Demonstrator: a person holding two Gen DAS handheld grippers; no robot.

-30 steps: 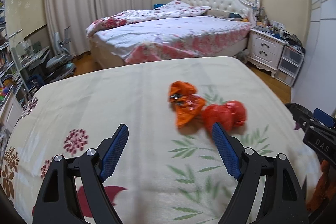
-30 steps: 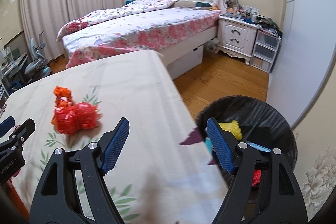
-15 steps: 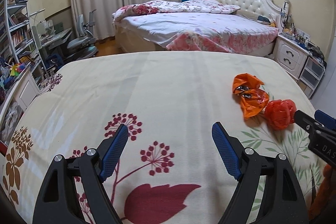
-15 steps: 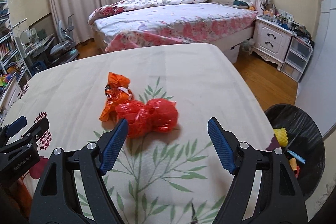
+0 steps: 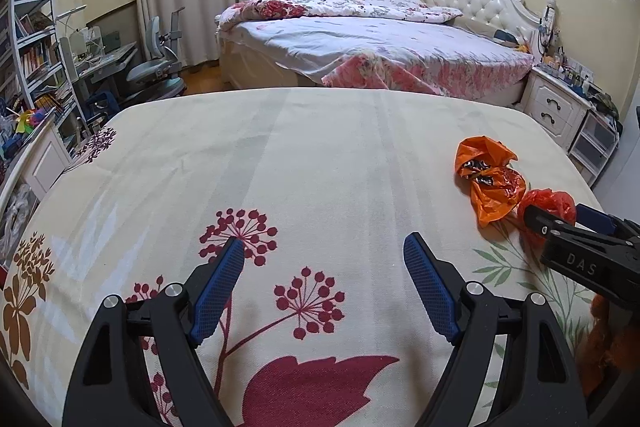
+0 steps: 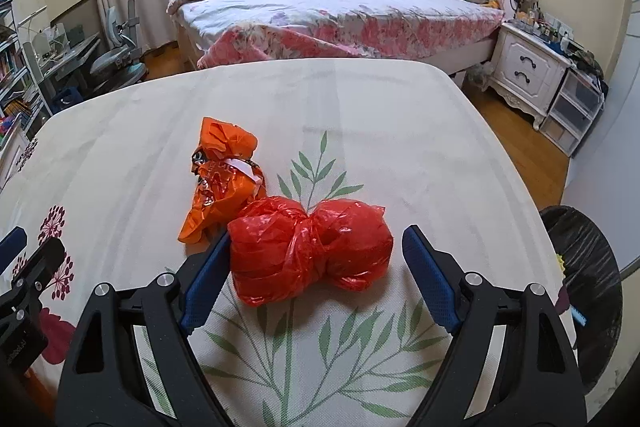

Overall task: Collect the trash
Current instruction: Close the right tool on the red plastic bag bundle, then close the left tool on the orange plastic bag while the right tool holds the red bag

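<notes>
Two knotted bags (image 6: 310, 251) touching on bedspread (image 6: 360, 115); bin (image 6: 584, 267) right.

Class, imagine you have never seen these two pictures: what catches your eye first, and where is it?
First, the red knotted plastic bag, lying on the cream floral sheet between the fingers of the right gripper, whose jaws have just been closing but do not yet clamp it. Just behind it to the left lies a crumpled orange wrapper. The left gripper hangs open over bare sheet.

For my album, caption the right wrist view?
Right gripper straddles a knotted red plastic bag on the floral bedspread.
</notes>
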